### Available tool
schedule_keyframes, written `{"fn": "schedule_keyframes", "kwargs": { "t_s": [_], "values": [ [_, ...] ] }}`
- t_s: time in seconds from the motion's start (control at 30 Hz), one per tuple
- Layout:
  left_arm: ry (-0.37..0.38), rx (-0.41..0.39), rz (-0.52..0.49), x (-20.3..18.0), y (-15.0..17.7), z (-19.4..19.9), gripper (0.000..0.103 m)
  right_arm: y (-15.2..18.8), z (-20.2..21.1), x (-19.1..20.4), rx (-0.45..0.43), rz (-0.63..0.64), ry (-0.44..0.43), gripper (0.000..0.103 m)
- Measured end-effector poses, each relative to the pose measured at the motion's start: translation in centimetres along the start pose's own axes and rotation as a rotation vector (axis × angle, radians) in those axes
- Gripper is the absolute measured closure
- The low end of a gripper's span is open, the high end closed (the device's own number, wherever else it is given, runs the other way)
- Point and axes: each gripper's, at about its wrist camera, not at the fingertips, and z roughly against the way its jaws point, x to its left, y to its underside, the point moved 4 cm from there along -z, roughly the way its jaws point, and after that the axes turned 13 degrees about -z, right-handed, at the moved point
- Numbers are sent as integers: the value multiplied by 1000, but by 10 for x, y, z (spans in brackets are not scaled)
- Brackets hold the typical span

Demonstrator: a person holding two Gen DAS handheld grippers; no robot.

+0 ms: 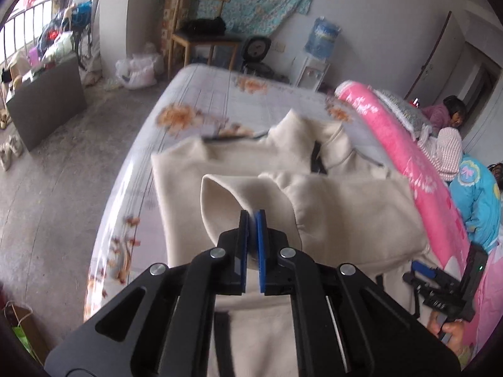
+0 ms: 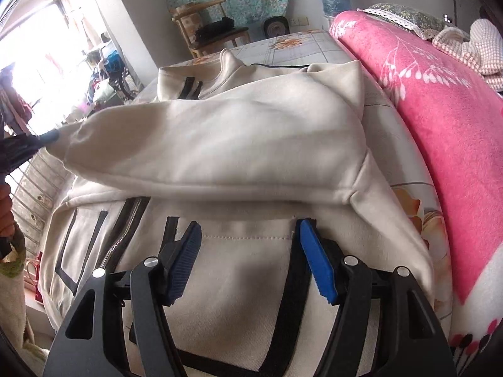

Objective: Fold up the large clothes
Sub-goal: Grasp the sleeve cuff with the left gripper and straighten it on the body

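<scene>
A cream zip-up jacket (image 1: 345, 216) with black trim lies spread on the bed. My left gripper (image 1: 252, 216) is shut on the cuff end of its sleeve (image 1: 224, 198), holding it raised above the jacket's body. In the right wrist view that sleeve (image 2: 220, 144) stretches across the jacket from the right shoulder to the left, where the left gripper's tip (image 2: 47, 136) pinches it. My right gripper (image 2: 250, 224) stands open just over the jacket's front panel (image 2: 248, 270), beside the zip (image 2: 122, 238), with nothing pressed between its blue pads.
The bed sheet (image 1: 204, 100) has an orange flower print. A rolled pink blanket (image 2: 440, 110) runs along the bed's right side. A person in a blue jacket (image 1: 478, 201) is beyond it. A wooden chair (image 1: 201, 37) and a water dispenser (image 1: 317, 47) stand by the far wall.
</scene>
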Motion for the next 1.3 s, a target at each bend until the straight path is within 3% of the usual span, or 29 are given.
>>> {"fn": "schedule_keyframes", "kwargs": {
  "t_s": [0.07, 0.17, 0.23, 0.33, 0.53, 0.7, 0.87, 1.0, 1.1, 1.3],
  "values": [
    [32, 82, 77, 16, 28, -16, 98, 2, 1, 5, 13, 28, 9, 35],
    [95, 56, 162, 27, 40, -15, 95, 6, 6, 9, 25, 39, 20, 35],
    [138, 25, 198, 30, 36, -13, 84, 7, 14, 11, 17, 40, 23, 34],
    [128, 33, 185, 29, 23, -24, 76, 3, 31, 11, -11, 24, 16, 32],
    [54, 174, 226, 41, 11, -72, 69, -11, 62, 1, -80, -39, 16, 31],
    [51, 162, 240, 41, 5, -74, 68, -20, 71, -8, -80, -62, 64, 31],
    [84, 133, 237, 44, 9, -60, 55, -42, 80, -19, -91, -126, 42, 26],
    [129, 166, 240, 44, 22, -71, 56, -66, 61, -24, -75, -127, 72, 25],
    [137, 130, 261, 46, 21, -71, 56, -82, 42, -28, -71, -123, 98, 25],
    [133, 59, 302, 53, 11, -78, 57, -95, 31, -36, -68, -194, 69, 25]
  ]
}}
